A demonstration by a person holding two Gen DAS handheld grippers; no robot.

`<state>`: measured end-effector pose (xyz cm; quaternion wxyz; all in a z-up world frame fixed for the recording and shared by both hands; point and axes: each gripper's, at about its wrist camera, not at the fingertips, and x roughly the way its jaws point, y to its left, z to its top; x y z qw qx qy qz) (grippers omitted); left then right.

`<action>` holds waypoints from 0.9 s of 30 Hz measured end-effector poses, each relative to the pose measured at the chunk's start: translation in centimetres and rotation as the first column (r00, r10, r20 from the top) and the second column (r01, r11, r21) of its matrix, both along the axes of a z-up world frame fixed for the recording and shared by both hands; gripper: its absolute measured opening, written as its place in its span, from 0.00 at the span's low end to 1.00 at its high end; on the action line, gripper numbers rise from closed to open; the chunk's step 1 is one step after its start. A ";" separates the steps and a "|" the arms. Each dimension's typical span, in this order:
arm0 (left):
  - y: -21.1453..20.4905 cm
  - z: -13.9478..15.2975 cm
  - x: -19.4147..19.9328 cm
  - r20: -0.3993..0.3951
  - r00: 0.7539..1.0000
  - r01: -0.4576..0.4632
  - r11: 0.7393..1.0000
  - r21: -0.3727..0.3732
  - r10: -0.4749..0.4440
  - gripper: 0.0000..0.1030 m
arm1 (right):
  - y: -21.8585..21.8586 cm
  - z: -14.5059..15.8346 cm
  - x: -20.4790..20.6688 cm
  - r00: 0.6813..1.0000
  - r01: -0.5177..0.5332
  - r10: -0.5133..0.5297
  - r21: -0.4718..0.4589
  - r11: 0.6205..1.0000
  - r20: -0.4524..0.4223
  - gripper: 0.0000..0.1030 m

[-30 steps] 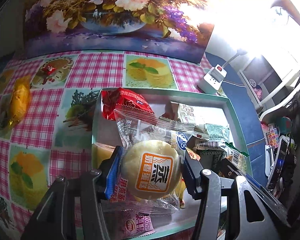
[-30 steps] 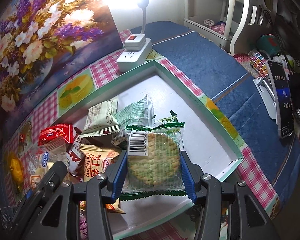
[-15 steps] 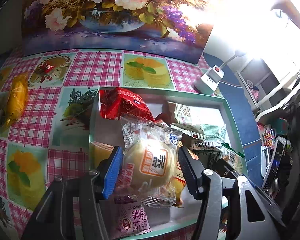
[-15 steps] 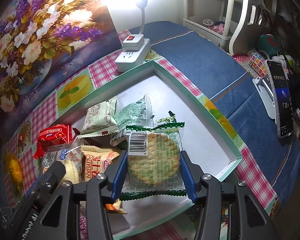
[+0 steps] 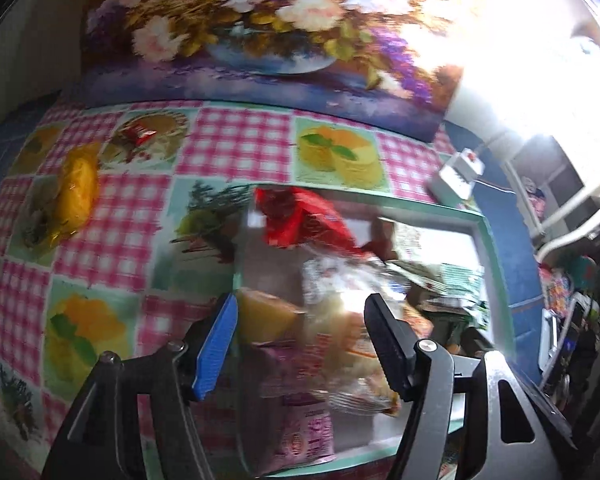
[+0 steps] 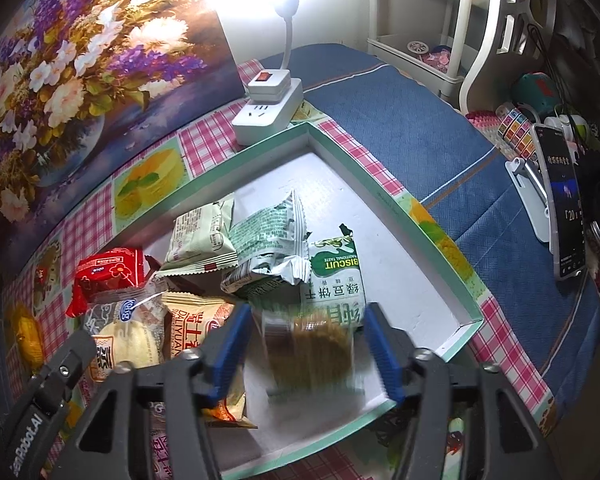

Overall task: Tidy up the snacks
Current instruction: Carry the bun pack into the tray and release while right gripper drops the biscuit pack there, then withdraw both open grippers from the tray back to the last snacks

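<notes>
A teal-rimmed white tray (image 6: pixel 420 232) (image 5: pixel 488 248) holds several snack packets. My left gripper (image 5: pixel 302 344) hangs over its near left part, jaws opening. The clear-wrapped round bun (image 5: pixel 340 332) (image 6: pixel 128 340) is off the pads and blurs downward onto the packets beneath. Over the tray's near side my right gripper (image 6: pixel 306 348) is also opening. The round biscuit in its green wrapper (image 6: pixel 312 344) drops between the blue pads with a gap on each side. Behind it lie a green biscuit packet (image 6: pixel 336 276) and a red packet (image 6: pixel 108 276) (image 5: pixel 300 220).
A yellow snack (image 5: pixel 78 192) and a small red sweet (image 5: pixel 140 134) lie on the checked tablecloth left of the tray. A white power strip (image 6: pixel 268 116) with a lamp stands at the tray's far corner. A flower painting (image 6: pixel 80 52) backs the table. A phone on a stand (image 6: pixel 560 200) is at right.
Both grippers have let go. The bun slipped from the left pads down into the tray. The biscuit packet, held still before, now falls blurred between the wider right fingers.
</notes>
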<state>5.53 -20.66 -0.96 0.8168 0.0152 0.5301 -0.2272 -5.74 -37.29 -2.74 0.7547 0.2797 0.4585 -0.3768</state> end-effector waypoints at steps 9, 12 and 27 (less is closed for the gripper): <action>3.4 -0.6 1.6 -0.046 0.987 -0.152 0.988 0.008 0.153 0.81 | 0.4 0.2 0.5 0.999 -0.032 0.031 -0.034 0.999 -0.012 0.83; 4.5 -0.5 2.0 -0.059 0.980 -0.192 0.981 -0.014 0.191 0.81 | 0.6 0.3 0.7 0.999 -0.045 0.045 -0.049 0.998 -0.012 0.92; 8.4 -3.0 3.3 -0.099 0.930 -0.338 0.930 0.143 0.353 0.86 | 1.1 0.7 0.9 0.997 -0.078 0.078 -0.102 0.992 -0.007 1.00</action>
